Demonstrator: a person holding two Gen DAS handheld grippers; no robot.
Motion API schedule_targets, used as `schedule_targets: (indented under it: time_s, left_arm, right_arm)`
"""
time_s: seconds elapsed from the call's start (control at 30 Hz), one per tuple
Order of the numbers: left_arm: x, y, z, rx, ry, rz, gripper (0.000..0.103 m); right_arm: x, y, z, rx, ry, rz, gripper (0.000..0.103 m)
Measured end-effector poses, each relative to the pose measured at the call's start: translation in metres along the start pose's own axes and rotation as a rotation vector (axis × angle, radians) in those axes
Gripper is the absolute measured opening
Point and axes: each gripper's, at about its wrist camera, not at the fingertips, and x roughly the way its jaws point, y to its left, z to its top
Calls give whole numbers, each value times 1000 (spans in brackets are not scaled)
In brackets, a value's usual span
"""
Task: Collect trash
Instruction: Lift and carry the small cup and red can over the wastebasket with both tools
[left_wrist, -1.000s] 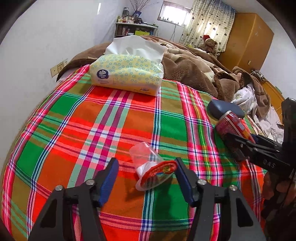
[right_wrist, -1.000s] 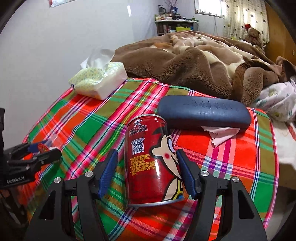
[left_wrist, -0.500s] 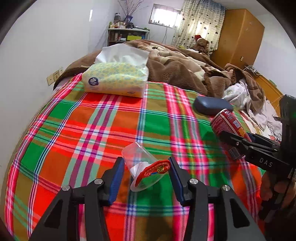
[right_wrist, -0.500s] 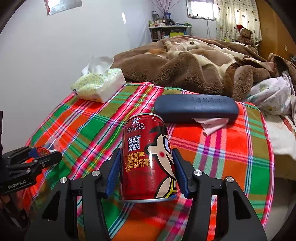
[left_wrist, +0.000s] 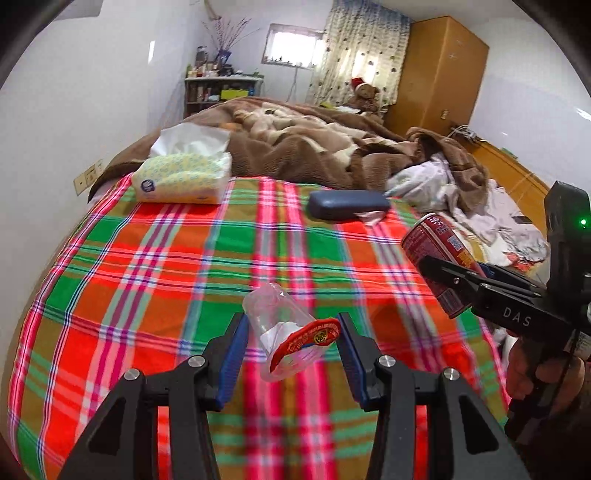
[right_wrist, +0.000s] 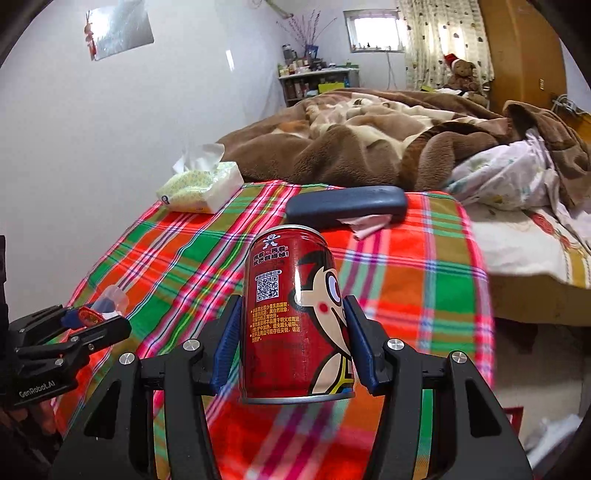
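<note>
My left gripper (left_wrist: 291, 343) is shut on a clear plastic cup (left_wrist: 280, 325) with a peeled red foil lid and white paper inside, and holds it above the plaid cloth (left_wrist: 147, 266). My right gripper (right_wrist: 291, 332) is shut on a red drink can (right_wrist: 295, 314) with a cartoon face, held upright above the cloth. The can also shows at the right of the left wrist view (left_wrist: 439, 254). The cup shows small at the left of the right wrist view (right_wrist: 110, 299).
A tissue pack (left_wrist: 184, 177) lies at the cloth's far left. A dark blue glasses case (left_wrist: 347, 205) with a pink cloth under it lies at the far right. Brown blankets (left_wrist: 314, 147) and white bedding (left_wrist: 480, 206) lie beyond. A wall runs along the left.
Both grippers closed on their objects and rose from the cloth, lifting the cup and the can. The bed now looks farther below.
</note>
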Motion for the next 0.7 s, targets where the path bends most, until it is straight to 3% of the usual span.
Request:
schedule_targets:
  time_s: [0.47, 0.7]
  left_arm:
    - [-60, -88, -27, 121, -50, -111, 49]
    - [-81, -139, -38, 182, -67, -172, 49]
  right_arm:
    - [-94, -34, -36, 74, -103, -63, 55]
    - [-133, -55, -57, 127, -156, -135, 55]
